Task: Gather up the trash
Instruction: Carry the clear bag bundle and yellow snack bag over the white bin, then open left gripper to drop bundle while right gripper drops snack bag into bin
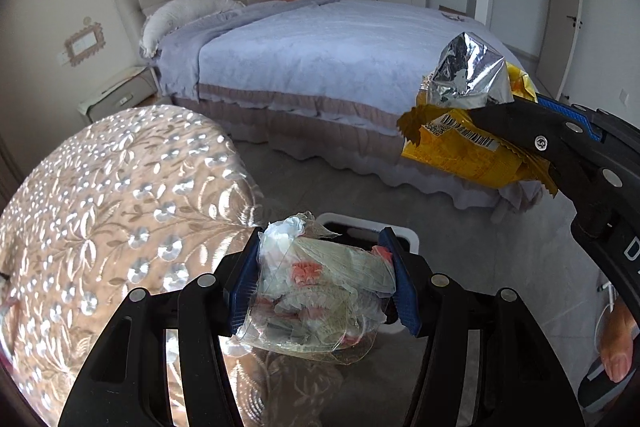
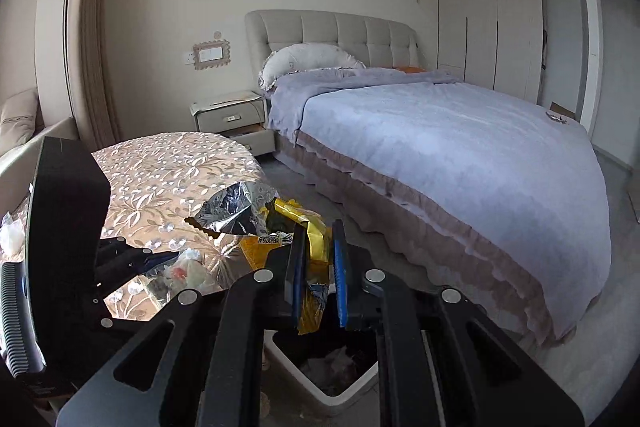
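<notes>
Foil packet (image 2: 248, 215): yellow outside, silver inside; we see it pinched flat in the right claw (image 2: 318, 283), whose pads are fully closed on its lower edge, directly above the bin (image 2: 332, 397).
Clear wrapper (image 1: 320, 291): crumpled film with pink print, clamped between the half-spread pads of the left claw (image 1: 320, 287); it fills the gap, so we judge the hold firm.
Bin: white rim, dark liner, on the floor (image 1: 460, 227) beside the round surface (image 1: 120, 195); some trash already lies inside.
Step in hand: we judge both pieces are being carried to the drop. Centre each claw over the opening, come low, then release, since light film and foil can drift past the rim.
Obstacles: the two claws work near each other over a small opening; the surface edge crowds the left claw.
Surroundings: bed (image 2: 440, 147), nightstand (image 2: 230, 111), wardrobe (image 2: 488, 15), a sandalled foot (image 1: 616, 343) near the bin.
</notes>
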Available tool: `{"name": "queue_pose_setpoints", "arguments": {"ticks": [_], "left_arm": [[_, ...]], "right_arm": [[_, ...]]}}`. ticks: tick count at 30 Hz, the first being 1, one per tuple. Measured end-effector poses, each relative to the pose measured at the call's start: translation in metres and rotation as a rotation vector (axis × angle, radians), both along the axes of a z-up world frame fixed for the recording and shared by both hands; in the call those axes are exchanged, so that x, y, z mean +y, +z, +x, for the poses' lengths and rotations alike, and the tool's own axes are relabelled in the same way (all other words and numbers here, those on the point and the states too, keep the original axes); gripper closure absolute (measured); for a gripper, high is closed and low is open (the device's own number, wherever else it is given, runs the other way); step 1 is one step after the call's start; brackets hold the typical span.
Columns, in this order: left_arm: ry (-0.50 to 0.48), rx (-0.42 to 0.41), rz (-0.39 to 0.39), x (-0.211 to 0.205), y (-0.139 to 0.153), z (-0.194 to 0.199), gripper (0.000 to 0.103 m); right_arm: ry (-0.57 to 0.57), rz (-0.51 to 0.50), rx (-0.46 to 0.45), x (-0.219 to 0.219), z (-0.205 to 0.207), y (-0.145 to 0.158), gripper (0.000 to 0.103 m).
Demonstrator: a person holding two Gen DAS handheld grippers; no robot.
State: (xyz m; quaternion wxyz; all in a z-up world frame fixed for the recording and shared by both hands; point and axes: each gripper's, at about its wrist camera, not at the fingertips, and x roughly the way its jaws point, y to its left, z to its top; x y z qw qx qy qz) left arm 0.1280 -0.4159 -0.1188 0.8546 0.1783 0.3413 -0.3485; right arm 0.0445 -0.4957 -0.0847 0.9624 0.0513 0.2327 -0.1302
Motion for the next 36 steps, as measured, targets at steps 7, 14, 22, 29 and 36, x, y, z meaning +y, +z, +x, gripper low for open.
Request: {"name": "queue_pose_setpoints", "arguments": {"ticks": [7,14,22,29,36], "left_arm": [[-0.030,0.033,0.048,-0.041,-0.027,0.004,0.046],[-0.047,0.085,0.100,-0.074,-0.062,0.014,0.046],[-0.026,0.142,0.135,-0.096,-0.099,0.038,0.046],[0.029,0.155,0.238,-0.115,-0.148,0.059,0.004],[0.008,0.135,0.312,-0.119,-0.166,0.060,0.004]], "right_arm": [[-0.037,0.022,0.029,-0.028,0.011,-0.019,0.089],[-0.059,0.057,0.075,-0.058,0.024,-0.046,0.089],[-0.048,0.123,0.146,-0.084,0.055,-0.090,0.089],[-0.070,0.148,0.227,-0.101,0.078,-0.127,0.089],[-0.078,0.174,0.274,-0.109,0.082,-0.146,0.089]]}}
